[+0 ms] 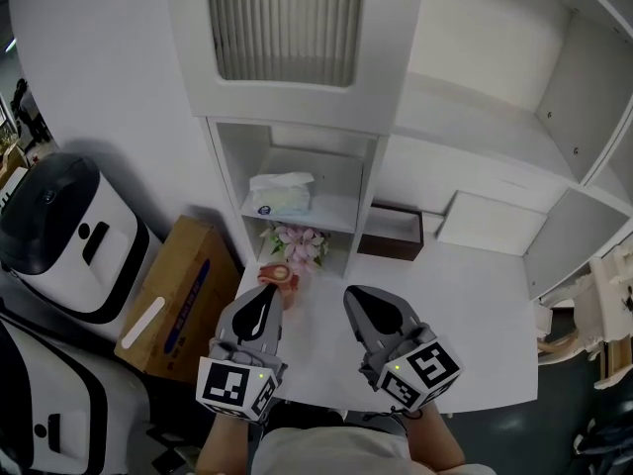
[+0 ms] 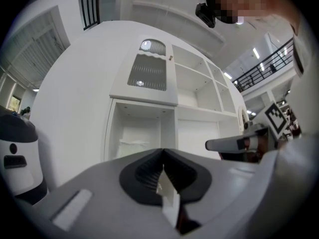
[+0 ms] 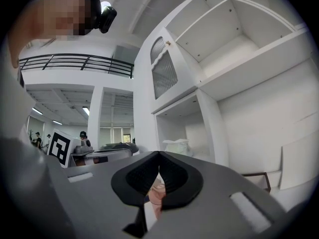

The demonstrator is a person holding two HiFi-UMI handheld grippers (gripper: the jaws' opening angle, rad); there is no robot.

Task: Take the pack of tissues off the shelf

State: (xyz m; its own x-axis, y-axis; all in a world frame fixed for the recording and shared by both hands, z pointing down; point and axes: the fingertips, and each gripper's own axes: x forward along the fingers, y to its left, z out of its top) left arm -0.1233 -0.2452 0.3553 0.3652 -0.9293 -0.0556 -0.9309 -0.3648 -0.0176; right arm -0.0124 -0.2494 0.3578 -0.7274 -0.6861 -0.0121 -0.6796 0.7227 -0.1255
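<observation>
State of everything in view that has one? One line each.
pack of tissues: on the shelf, untouched.
left gripper: jaws shut, empty.
right gripper: jaws shut, empty.
potted flowers: upright on the table.
slatted cabinet door: closed.

Left gripper (image 1: 267, 295), right gripper (image 1: 356, 295) side by side; both closed.
</observation>
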